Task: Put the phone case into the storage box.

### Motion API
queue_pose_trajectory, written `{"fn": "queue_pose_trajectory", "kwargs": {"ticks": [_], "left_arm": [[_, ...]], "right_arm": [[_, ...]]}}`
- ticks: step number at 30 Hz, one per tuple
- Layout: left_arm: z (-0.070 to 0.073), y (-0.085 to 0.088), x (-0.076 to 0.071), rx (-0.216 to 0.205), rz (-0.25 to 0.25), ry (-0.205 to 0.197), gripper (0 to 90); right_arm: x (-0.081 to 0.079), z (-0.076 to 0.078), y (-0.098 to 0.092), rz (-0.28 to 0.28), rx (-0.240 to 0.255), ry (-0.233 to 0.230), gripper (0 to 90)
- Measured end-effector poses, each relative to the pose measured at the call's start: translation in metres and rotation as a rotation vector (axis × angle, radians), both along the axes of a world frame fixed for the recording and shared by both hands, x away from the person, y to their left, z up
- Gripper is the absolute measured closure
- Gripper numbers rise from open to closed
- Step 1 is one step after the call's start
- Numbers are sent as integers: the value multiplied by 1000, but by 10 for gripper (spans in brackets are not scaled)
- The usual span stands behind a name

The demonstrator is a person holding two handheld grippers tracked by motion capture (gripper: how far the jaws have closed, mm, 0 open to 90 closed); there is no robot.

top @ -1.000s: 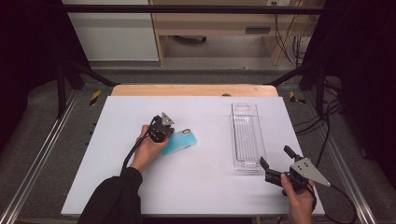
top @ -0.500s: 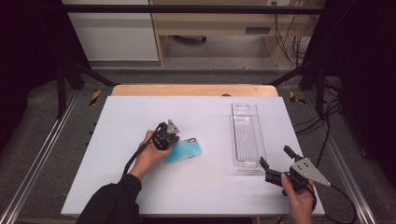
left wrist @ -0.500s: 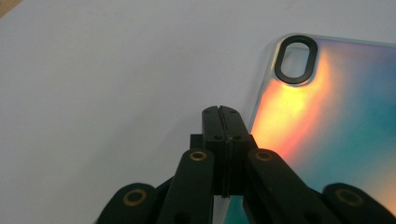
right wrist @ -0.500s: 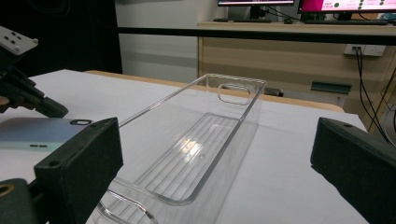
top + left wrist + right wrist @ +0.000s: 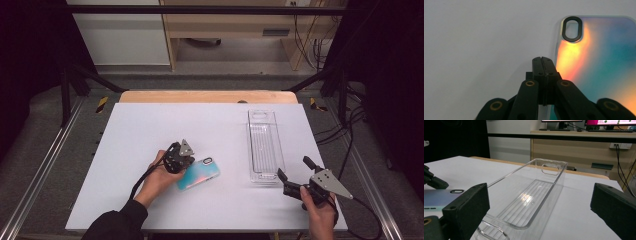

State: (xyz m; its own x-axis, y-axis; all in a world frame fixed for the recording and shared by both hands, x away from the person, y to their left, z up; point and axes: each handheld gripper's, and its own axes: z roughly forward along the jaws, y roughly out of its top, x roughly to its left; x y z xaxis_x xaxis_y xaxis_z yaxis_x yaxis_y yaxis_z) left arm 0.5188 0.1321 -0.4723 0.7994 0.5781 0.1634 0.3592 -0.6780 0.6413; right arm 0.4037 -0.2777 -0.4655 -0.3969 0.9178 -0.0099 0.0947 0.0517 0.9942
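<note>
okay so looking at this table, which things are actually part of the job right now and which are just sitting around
In the job:
- phone case, iridescent, flat on the table, its long edge clamped in the left gripper
- clear plastic bin, long and narrow, in front of the open right gripper

Lying about:
- yellow-and-black tape markers on the floor beyond the table
- cables trailing at the right

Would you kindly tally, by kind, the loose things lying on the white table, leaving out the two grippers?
Phone cases: 1, the iridescent phone case lying flat beside the left gripper
Clear plastic bins: 1, the long bin in front of the right gripper
Total: 2
</note>
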Motion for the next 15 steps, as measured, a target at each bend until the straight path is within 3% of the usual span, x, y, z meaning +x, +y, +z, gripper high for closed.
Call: {"fn": "queue_pose_trajectory", "kwargs": {"ticks": [15], "left_arm": [[0, -6, -22, 5, -35, 2, 900]], "right_arm": [[0, 0, 1, 4, -1, 1, 25]]}}
